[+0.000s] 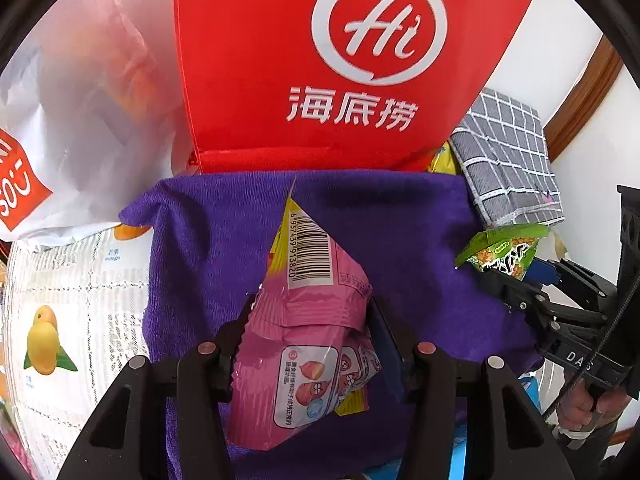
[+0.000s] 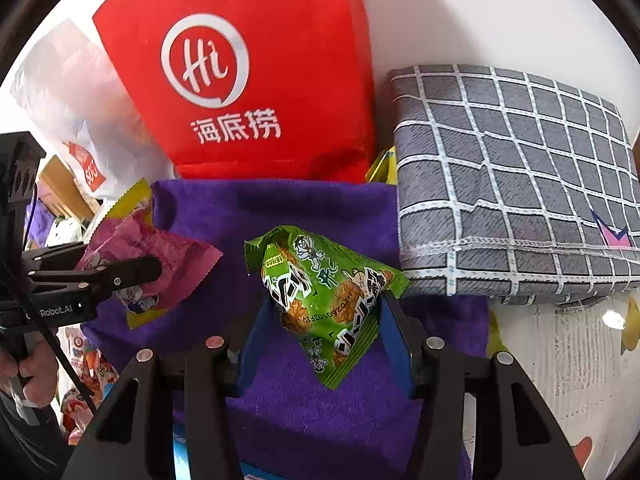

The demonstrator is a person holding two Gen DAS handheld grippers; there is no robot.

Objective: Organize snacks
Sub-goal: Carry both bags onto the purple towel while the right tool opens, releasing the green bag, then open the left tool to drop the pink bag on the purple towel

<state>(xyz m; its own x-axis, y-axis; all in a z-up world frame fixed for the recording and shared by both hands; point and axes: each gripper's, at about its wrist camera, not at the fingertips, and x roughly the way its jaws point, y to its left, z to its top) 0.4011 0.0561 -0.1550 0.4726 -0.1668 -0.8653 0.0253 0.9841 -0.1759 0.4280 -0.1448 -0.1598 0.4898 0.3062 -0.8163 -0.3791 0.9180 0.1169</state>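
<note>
My left gripper (image 1: 308, 336) pinches the pink packet (image 1: 308, 340), my right gripper (image 2: 320, 320) the green packet (image 2: 324, 300) (both above the purple towel (image 1: 400, 220)); the red bag (image 1: 320, 60) stands just beyond, probably the drop spot.

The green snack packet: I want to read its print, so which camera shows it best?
The right wrist view: the green snack packet sits large and central, held between the right gripper's jaws. The left wrist view shows it small, at the right edge.

surface: fruit-print tablecloth (image 1: 72, 300) | on it: purple towel (image 1: 224, 224), red bag (image 1: 320, 60), grey checked cloth (image 2: 512, 184)
</note>
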